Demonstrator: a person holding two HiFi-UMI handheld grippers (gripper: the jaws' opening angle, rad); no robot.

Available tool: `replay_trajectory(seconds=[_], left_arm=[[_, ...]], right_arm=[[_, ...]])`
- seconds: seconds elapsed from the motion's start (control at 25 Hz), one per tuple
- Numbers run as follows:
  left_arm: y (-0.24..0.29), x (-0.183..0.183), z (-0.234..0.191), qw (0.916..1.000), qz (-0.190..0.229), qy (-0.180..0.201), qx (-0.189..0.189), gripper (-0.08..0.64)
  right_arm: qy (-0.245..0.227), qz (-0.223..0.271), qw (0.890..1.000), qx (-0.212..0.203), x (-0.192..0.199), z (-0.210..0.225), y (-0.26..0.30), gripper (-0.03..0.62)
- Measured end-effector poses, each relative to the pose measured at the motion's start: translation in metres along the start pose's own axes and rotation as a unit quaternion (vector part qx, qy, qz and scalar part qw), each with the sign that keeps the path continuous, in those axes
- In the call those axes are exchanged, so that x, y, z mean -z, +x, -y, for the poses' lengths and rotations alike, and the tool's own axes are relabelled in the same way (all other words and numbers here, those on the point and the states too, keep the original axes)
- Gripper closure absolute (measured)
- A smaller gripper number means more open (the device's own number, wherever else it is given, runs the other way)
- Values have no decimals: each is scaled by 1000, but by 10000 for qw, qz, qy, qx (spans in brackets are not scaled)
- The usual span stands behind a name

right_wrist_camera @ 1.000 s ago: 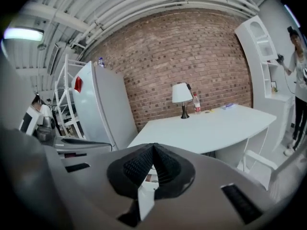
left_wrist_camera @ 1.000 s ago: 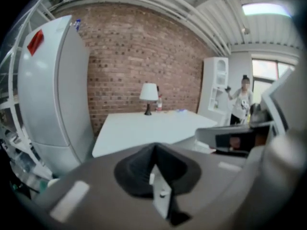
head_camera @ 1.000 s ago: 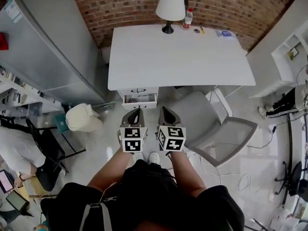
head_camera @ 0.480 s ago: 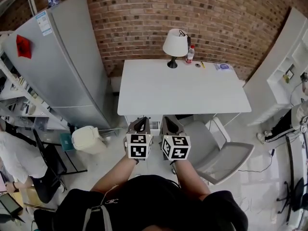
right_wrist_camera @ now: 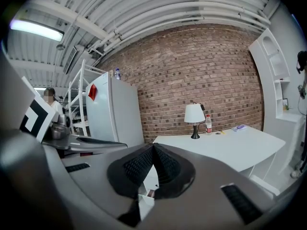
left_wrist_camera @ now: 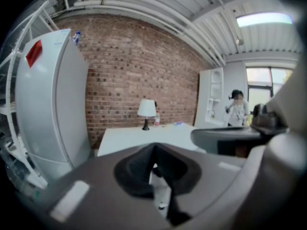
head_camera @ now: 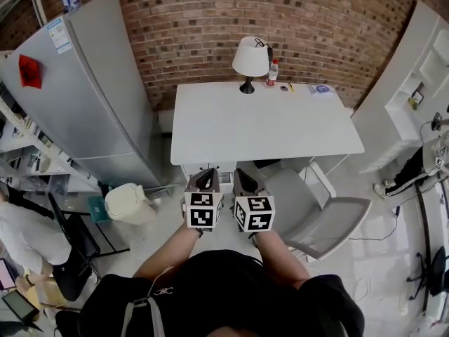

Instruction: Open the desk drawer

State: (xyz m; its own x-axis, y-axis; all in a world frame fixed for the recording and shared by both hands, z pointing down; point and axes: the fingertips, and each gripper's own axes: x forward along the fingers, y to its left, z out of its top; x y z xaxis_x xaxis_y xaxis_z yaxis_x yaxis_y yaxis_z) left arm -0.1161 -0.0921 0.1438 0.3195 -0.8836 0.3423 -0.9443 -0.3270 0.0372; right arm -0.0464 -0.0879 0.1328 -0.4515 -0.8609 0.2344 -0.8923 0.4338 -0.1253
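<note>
Since a second ago: both grippers raised, now covering the drawer front that then showed pulled out. Desk drawer [head_camera: 193,168]: under white desk [head_camera: 266,121], at its 7 o'clock corner. Front faces 6 o'clock, long axis 9-to-3. Mostly hidden, opening indiscernible. Left gripper [head_camera: 206,173], right gripper [head_camera: 242,173]: jaws closed, empty, touching nothing.

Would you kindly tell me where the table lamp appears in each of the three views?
Head view: lamp at top centre, on the desk's far edge.
Left gripper view: lamp just left of centre, small.
Right gripper view: lamp right of centre.
Shared landmark: the bottle just right of the lamp.
</note>
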Motion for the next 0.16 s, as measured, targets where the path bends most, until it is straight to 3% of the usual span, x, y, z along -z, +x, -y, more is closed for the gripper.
replay_trajectory(seconds=[0.16], left_arm=[[-1,9,7,9999,-57,96,99,563]], right_arm=[[-62,53,10000,34,2,-3,-1,594]])
